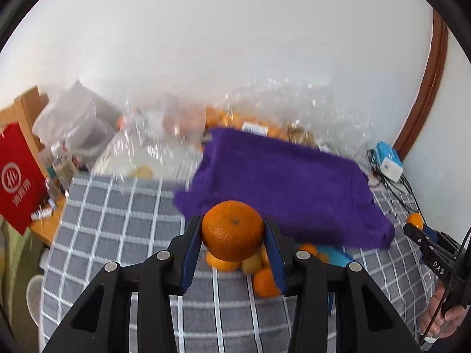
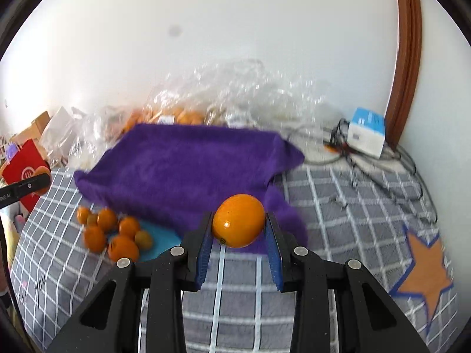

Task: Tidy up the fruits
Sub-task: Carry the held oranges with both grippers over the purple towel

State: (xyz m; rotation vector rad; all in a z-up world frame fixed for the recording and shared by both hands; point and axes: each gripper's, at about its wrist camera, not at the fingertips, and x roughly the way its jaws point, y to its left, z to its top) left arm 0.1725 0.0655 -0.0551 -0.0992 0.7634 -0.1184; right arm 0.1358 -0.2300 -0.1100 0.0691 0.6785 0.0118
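Observation:
My left gripper is shut on a round dimpled orange, held above the checked cloth. Beneath it lies a heap of small oranges on a blue mat, partly hidden by the fingers. My right gripper is shut on a smooth oval orange fruit. In the right wrist view the same heap of oranges lies low at the left on the blue mat. The right gripper also shows at the right edge of the left wrist view, with its fruit.
A purple towel covers something raised behind the heap. Clear plastic bags of oranges lie along the wall. A blue-white box with cables sits at the back right, a red bag at the left, an orange star patch at the right.

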